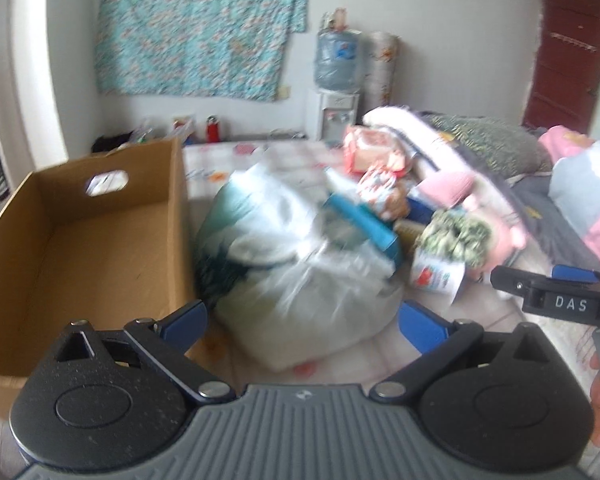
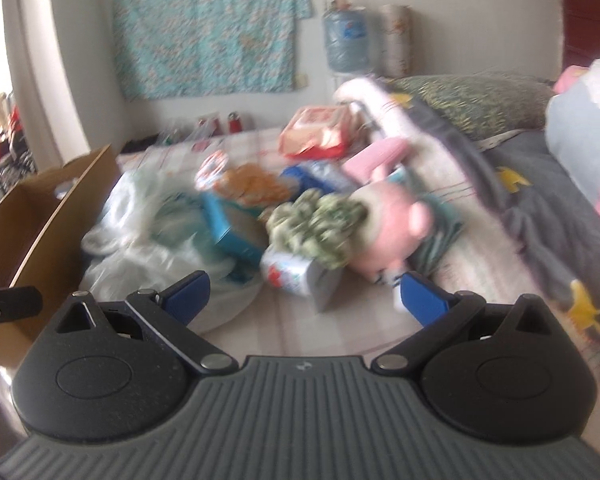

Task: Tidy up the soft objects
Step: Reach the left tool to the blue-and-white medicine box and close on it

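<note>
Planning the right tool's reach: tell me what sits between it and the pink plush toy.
Nothing visible blocks it. The open right tool faces bare bedsheet up to the pink plush toy; a small carton lies just left of that line.

The cardboard box (image 1: 80,248) looks matt; the plastic bag (image 1: 300,280) glossy and crinkled; the pink plush toy (image 2: 392,220) soft, fuzzy cloth.

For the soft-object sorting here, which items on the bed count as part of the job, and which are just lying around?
Part of the job:
pink plush toy
green scrunchie
cardboard box
left gripper and right gripper, both open and empty

Just lying about:
white plastic bag
blue carton
water jug
red bottle
brown door
</note>
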{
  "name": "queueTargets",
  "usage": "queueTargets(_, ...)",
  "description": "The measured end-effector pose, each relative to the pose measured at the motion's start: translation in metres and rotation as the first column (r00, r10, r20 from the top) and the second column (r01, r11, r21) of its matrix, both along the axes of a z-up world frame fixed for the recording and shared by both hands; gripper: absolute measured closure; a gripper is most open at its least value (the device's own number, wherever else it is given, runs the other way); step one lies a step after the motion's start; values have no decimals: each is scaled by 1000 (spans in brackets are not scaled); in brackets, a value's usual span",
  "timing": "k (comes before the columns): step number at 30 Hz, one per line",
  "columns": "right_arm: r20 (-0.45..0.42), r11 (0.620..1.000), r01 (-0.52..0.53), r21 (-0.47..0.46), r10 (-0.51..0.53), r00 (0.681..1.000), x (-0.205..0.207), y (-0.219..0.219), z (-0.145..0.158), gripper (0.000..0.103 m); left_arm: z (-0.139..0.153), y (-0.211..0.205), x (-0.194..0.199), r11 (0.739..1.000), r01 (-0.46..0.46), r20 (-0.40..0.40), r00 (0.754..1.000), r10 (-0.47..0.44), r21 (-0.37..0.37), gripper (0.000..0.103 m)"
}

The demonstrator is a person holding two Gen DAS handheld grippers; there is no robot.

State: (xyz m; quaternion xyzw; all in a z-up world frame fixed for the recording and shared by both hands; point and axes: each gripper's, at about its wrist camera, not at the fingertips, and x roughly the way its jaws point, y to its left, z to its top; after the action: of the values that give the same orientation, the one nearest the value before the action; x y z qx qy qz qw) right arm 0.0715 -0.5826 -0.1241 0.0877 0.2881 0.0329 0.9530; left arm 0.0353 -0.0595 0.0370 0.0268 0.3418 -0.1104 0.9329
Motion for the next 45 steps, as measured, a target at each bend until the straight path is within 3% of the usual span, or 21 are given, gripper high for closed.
queueTargets(6,21,998,56,37,-57,998,12,-28,-2,1,-7,-26,23,998,56,24,998,-56,6,0)
queueTargets(15,22,995,90,51,-91,996,26,-49,-11,3,-22,-50,42,983,158,59,986,-153,-93,3)
queueTargets(18,53,993,74,90,-79,996,32,-54,-5,8,-20,-58,52,977,179,97,981,-168,-117,11)
queueTargets(20,72,992,51,117,-60,996,37,-54,-4,17,-19,-64,62,976,181,99,980,-170,-123,30)
queueTargets(25,68,993,-30,115,22,997,48,-35,-11,42,-21,-72,96,969,173,22,985,-172,-177,59)
queueTargets(27,50,994,-68,90,63,997,52,-24,-17,50,-25,-73,112,966,155,-34,986,-165,-205,62)
queueTargets(34,19,989,-131,68,130,991,66,-2,-26,51,-53,-89,155,975,102,-222,964,-146,-198,64)
queueTargets(45,-11,986,-137,94,139,990,67,-5,-36,50,-78,-102,186,989,10,-316,947,-56,-145,64)
